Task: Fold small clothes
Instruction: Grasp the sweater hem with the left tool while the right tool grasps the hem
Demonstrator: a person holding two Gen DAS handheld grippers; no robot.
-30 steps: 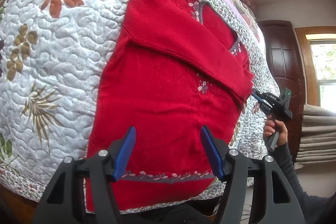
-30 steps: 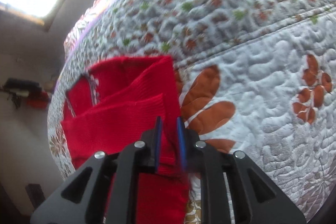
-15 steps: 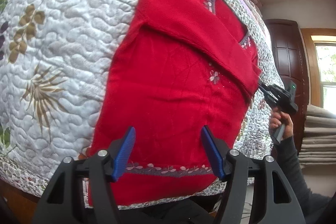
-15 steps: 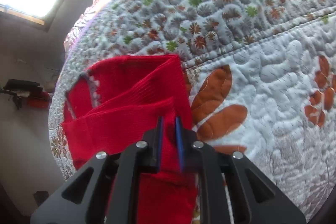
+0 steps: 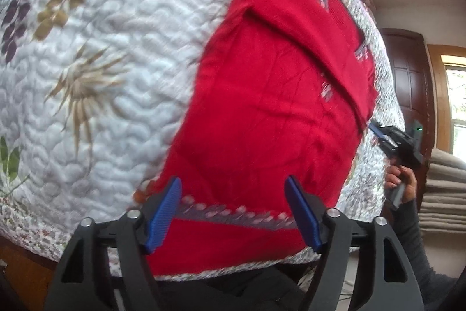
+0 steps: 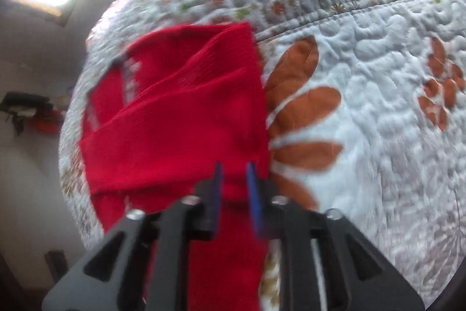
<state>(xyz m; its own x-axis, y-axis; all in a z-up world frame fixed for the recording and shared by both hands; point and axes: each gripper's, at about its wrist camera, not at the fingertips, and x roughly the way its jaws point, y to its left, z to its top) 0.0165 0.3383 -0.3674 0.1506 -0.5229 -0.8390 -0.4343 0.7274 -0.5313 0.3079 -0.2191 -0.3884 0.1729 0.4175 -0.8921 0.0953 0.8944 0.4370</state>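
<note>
A red knit sweater [image 5: 262,112] lies flat on the quilted bedspread [image 5: 116,48], one sleeve [image 5: 314,48] folded slantwise across its chest. My left gripper [image 5: 233,209] hovers open over the patterned hem band [image 5: 233,214], one finger on either side of the sweater's middle. The right gripper [image 5: 378,133] sits just off the sleeve cuff at the sweater's right edge. In the right wrist view, the right gripper [image 6: 234,177] has its fingers a narrow gap apart above the red knit [image 6: 180,121], and the sleeve lies loose on the body.
The bed's near edge [image 5: 204,273] runs just below the hem. A hand and grey sleeve [image 5: 407,194] hold the right gripper beside the bed. A dark wooden door [image 5: 407,72] and a window stand behind. Bare quilt [image 6: 364,107] spreads beside the sweater.
My left gripper has moved down toward the hem band, still open. The right gripper's fingers have parted a little and the sleeve cuff now rests on the sweater.
</note>
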